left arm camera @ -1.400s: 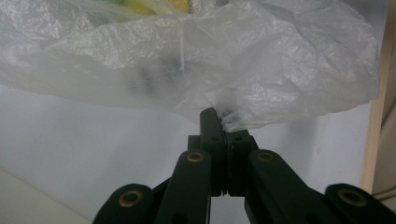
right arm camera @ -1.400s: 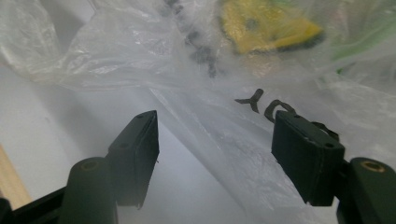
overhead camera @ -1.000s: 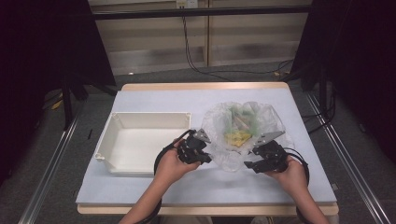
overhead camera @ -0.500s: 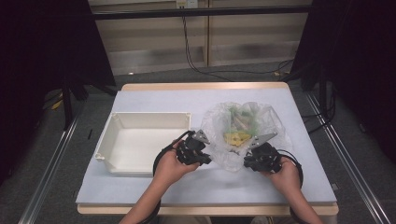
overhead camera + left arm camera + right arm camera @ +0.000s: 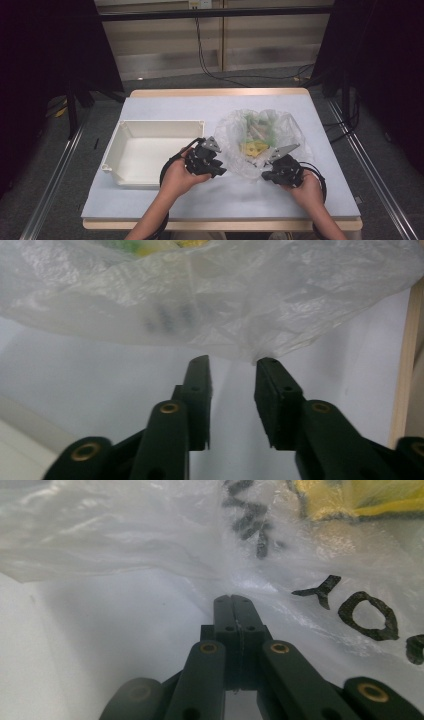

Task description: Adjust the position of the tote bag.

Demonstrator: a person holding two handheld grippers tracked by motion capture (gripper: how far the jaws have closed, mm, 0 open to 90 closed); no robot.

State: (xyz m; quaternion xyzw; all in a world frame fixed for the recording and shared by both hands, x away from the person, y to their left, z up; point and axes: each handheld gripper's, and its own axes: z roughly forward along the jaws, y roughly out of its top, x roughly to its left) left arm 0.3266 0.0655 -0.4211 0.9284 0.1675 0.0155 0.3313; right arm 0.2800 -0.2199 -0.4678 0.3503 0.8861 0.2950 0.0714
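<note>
Your left gripper (image 5: 218, 167) sits at the near left edge of the clear plastic bag (image 5: 235, 150), and its jaws have just been opening: in the left gripper view they stand apart with bare table between them, the bag's crinkled edge (image 5: 250, 352) just ahead of the tips. Your right gripper (image 5: 234, 600) has just been closing, and its jaws are pressed flat together where the film bunches at the bag's near right edge; whether film is pinched between them you cannot tell. That bag lies on the pale blue table (image 5: 170, 107), right of centre, with yellow and green pieces (image 5: 255, 146) inside. Left of it, near your left hand (image 5: 177, 175), stands the white tray (image 5: 122, 142).
</note>
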